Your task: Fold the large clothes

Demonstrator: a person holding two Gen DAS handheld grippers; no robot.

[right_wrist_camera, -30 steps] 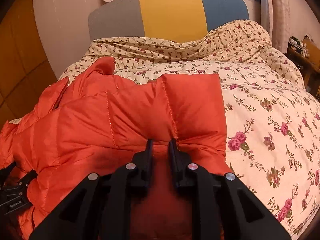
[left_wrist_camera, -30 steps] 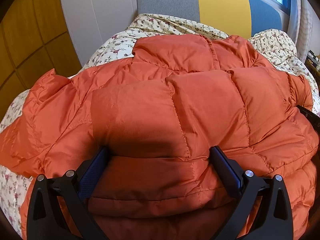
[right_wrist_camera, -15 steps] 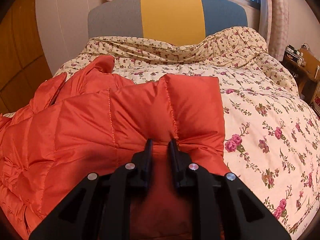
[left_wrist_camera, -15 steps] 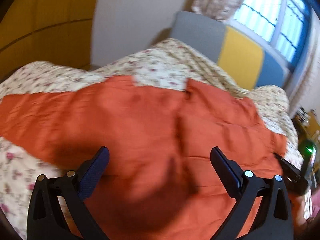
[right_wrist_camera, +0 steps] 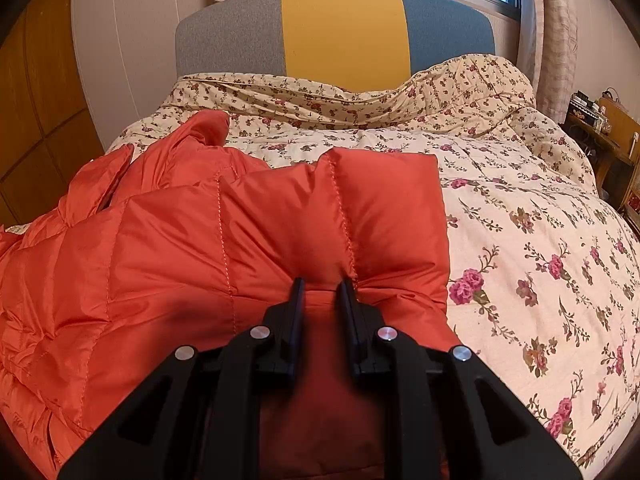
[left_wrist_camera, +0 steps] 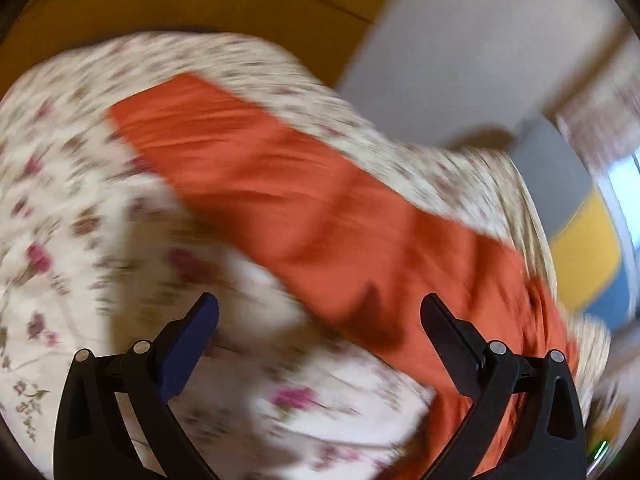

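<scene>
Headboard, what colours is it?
The headboard has three upright panels: grey, yellow, then blue. The right wrist view shows it best.

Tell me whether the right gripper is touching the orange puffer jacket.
Touching. In the right wrist view, the right gripper has its fingers pinched on a fold of the orange puffer jacket, fabric bunched between them.

Both wrist views look down, close over bed [right_wrist_camera: 520,220]; share orange jacket [right_wrist_camera: 240,240]; left view rolled.

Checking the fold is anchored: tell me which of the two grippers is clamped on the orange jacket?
The right gripper: its jaws are nearly closed, pinching a fold of the orange jacket. The left gripper is wide open with nothing between its fingers.
</scene>
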